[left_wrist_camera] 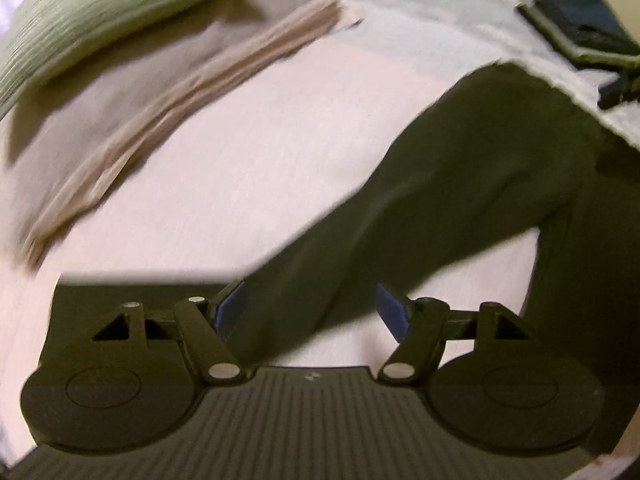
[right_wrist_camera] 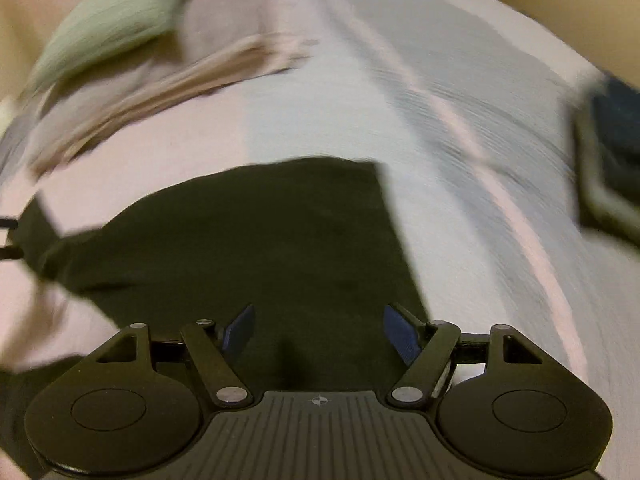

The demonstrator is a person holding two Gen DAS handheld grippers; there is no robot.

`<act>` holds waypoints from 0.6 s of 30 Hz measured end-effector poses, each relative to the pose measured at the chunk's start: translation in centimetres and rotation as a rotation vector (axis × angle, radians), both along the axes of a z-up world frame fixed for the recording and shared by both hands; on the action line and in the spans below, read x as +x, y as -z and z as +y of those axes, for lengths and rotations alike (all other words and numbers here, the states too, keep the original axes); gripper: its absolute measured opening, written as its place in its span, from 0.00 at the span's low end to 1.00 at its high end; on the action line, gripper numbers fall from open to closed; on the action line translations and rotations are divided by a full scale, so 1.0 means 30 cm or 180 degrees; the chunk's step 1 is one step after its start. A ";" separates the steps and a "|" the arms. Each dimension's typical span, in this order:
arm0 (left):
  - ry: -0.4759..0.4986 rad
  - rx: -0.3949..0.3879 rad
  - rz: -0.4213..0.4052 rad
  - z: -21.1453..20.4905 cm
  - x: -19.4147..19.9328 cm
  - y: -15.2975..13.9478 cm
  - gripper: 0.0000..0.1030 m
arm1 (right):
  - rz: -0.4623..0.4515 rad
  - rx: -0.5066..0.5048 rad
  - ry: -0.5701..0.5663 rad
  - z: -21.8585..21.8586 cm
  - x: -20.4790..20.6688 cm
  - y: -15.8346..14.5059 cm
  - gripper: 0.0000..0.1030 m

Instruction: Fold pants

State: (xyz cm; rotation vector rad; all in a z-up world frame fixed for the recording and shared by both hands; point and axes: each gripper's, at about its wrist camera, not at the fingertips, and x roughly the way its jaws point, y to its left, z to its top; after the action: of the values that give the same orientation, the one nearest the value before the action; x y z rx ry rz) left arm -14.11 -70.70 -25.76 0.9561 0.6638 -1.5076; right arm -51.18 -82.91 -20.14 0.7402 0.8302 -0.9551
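Observation:
Dark pants (left_wrist_camera: pixel 460 168) lie on a pale bed, and in the left wrist view one leg runs from between my fingers up to the right. My left gripper (left_wrist_camera: pixel 312 308) is open, its blue pads apart on either side of that leg and not pressing it. In the right wrist view the pants (right_wrist_camera: pixel 260 240) lie as a broad flat dark panel with a straight right edge. Over the near part of it my right gripper (right_wrist_camera: pixel 320 334) stands open with nothing held. Both views are blurred.
A green pillow (left_wrist_camera: pixel 100 20) (right_wrist_camera: pixel 116 32) lies at the far left, on a beige folded cloth (left_wrist_camera: pixel 160 112) (right_wrist_camera: pixel 160 92). A dark blue item with an olive edge (left_wrist_camera: pixel 584 24) (right_wrist_camera: pixel 612 152) sits at the far right. The bedcover (right_wrist_camera: pixel 460 140) is pinkish white and grey.

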 end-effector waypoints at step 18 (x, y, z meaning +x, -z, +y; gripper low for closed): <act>0.1930 0.0393 0.0733 -0.939 -0.765 0.173 0.82 | -0.1488 0.0251 0.2131 0.266 -0.469 0.231 0.71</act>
State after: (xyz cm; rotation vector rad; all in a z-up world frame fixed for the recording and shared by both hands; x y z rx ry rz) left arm -37.05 -98.87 -30.93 1.1513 0.6678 -2.1551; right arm -65.26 -74.93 -27.06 1.2931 0.1968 -1.2690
